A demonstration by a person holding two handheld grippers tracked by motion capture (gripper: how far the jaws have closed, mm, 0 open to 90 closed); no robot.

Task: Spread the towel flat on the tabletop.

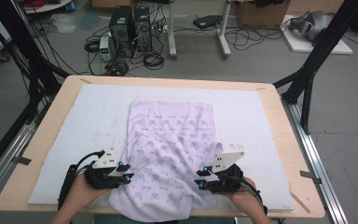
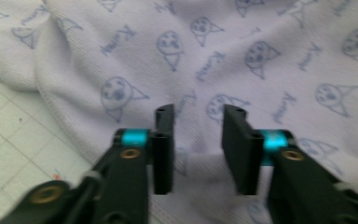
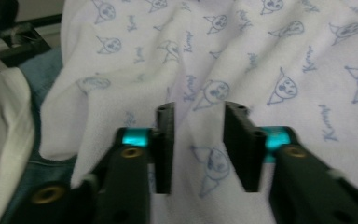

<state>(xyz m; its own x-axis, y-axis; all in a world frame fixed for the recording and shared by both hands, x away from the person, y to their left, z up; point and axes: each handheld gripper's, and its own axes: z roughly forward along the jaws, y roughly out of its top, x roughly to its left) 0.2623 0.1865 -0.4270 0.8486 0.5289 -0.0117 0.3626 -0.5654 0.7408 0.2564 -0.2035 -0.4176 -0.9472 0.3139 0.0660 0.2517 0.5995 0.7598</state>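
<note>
A white towel (image 1: 170, 149) printed with small blue cat faces lies rumpled on the pale mat (image 1: 88, 116), its near edge hanging over the table's front. My left gripper (image 1: 127, 173) rests at the towel's near left edge, jaws parted, with towel (image 2: 242, 60) beneath the gap and nothing pinched. At the near right edge sits my right gripper (image 1: 201, 178), also open over the cloth (image 3: 242, 56). A hand holds each gripper from below.
The mat covers a wooden table (image 1: 286, 154) set in a black frame (image 1: 314, 56). Computer towers (image 1: 130, 30) and cables lie on the floor beyond. In the right gripper view, the person's clothing (image 3: 4, 140) shows past the towel's hanging edge.
</note>
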